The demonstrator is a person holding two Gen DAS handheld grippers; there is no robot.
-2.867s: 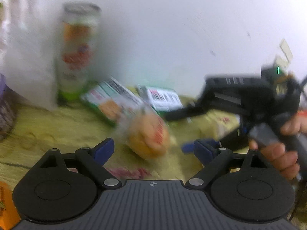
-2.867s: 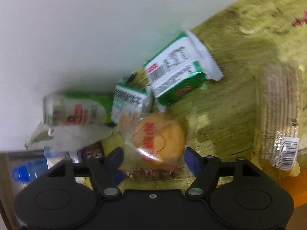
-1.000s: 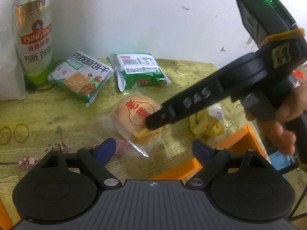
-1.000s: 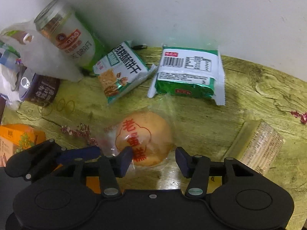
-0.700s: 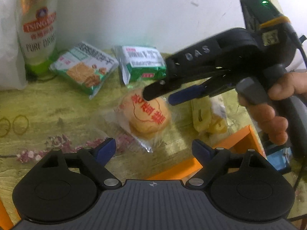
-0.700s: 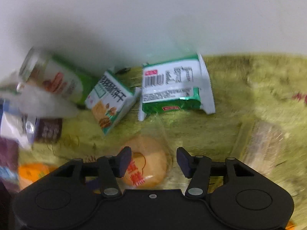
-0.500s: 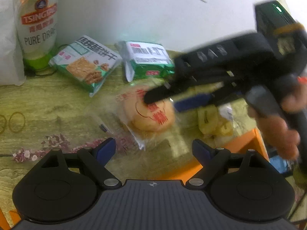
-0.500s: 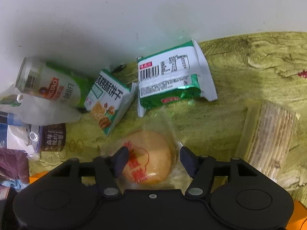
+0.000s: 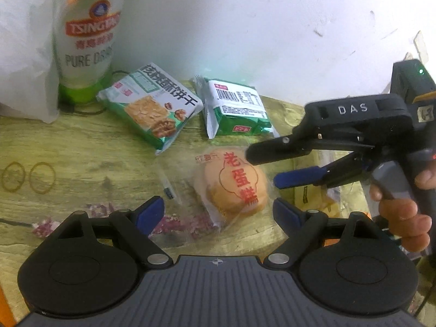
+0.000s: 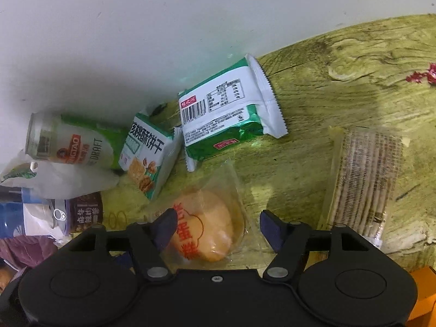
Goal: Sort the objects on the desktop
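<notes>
A round yellow cake in a clear wrapper with red print [image 9: 234, 182] lies on the wood-grain table [image 9: 81, 147]. My left gripper [image 9: 218, 212] is open just in front of it, with the cake between and beyond its blue fingertips. My right gripper [image 9: 264, 167] comes in from the right, held by a hand [image 9: 403, 212], and its open fingers reach the cake's right edge. In the right wrist view the cake [image 10: 209, 218] sits between the open right gripper's [image 10: 218, 227] blue tips, the left tip over the wrapper.
Against the wall lie a walnut biscuit pack [image 9: 152, 109] and a green-and-white snack pack [image 9: 237, 109], beside a beer can [image 9: 87, 35] and a white bag [image 9: 24, 54]. Two rubber bands [image 9: 41, 177] lie left. A clear cracker pack [image 10: 362, 179] lies right, with an orange box [image 10: 422, 294] nearby.
In the left wrist view the right gripper has drawn back to the right, from over the cake to its right edge. The left gripper has moved closer to the cake and wall.
</notes>
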